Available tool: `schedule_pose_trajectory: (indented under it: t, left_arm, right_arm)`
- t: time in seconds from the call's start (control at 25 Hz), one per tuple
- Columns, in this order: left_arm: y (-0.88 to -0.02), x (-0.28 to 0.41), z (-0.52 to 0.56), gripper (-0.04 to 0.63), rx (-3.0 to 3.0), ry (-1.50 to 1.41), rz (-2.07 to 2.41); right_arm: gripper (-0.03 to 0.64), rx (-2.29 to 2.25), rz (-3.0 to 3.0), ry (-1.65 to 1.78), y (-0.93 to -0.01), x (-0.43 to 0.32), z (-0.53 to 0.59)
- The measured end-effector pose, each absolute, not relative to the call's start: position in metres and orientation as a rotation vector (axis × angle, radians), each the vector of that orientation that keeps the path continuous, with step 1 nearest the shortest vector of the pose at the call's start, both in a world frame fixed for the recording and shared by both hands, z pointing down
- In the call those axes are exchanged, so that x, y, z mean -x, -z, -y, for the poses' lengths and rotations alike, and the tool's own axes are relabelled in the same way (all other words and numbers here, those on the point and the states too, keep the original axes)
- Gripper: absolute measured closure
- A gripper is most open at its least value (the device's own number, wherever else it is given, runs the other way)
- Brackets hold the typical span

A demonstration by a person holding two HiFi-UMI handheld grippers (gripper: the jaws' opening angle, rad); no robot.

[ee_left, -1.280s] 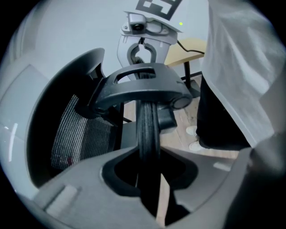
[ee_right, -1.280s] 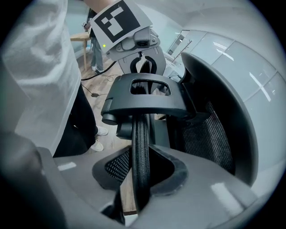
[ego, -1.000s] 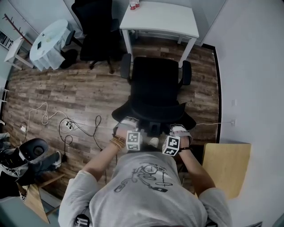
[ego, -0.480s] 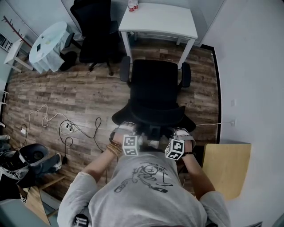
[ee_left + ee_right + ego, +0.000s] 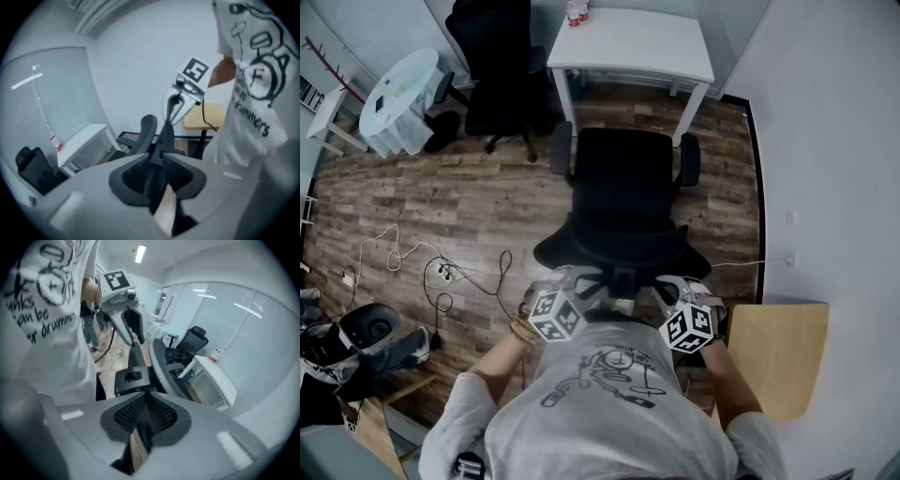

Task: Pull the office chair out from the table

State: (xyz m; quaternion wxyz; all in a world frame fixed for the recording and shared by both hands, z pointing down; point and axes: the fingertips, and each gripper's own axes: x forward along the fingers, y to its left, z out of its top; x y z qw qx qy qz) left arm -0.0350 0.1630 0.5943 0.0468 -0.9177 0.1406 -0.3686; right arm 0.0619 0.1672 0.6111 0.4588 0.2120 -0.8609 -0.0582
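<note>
The black office chair (image 5: 623, 202) stands on the wood floor, clear of the white table (image 5: 628, 42) beyond it. Both grippers hang just behind its backrest (image 5: 619, 246) and touch nothing. My left gripper (image 5: 562, 286) is at the backrest's left rear. Its jaws (image 5: 161, 154) are closing, a narrow gap remains and nothing is between them. My right gripper (image 5: 686, 295) is at the right rear. Its jaws (image 5: 144, 397) are closing too; the pads are nearly together and empty. Each gripper view shows the other gripper, the backrest's edge (image 5: 147, 133) and the table (image 5: 213, 373).
A second black chair (image 5: 497, 66) and a round white table (image 5: 398, 89) stand at the far left. Cables (image 5: 441, 267) lie on the floor to the left. A light wooden desk (image 5: 778, 342) sits close on the right, by the wall. A red can (image 5: 577, 11) stands on the white table.
Both grippers have left the top of the chair's backrest, risen, rolled and drawn back toward the person. The chair has stayed where it was.
</note>
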Motion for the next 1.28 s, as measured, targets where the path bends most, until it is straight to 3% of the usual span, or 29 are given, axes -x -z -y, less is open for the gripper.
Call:
schedule_pose_trajectory:
  t: [0.36, 0.72, 1.28]
  left_arm:
    - [-0.479, 0.009, -0.133, 0.583, 2.968, 0.551, -0.674]
    - [-0.411, -0.001, -0.116, 0.592, 3.031, 0.109, -0.888]
    - [-0.372, 0.005, -0.110, 0.592, 2.998, -0.075, -1.059]
  right_arm:
    - [0.598, -0.829, 2.489, 0.112, -0.491, -0.030, -0.137]
    - [0.609, -1.120, 2.812, 0.020, -0.407, -0.021, -0.117]
    - [0.611, -1.232, 2.889, -0.002, -0.363, -0.012, -0.121]
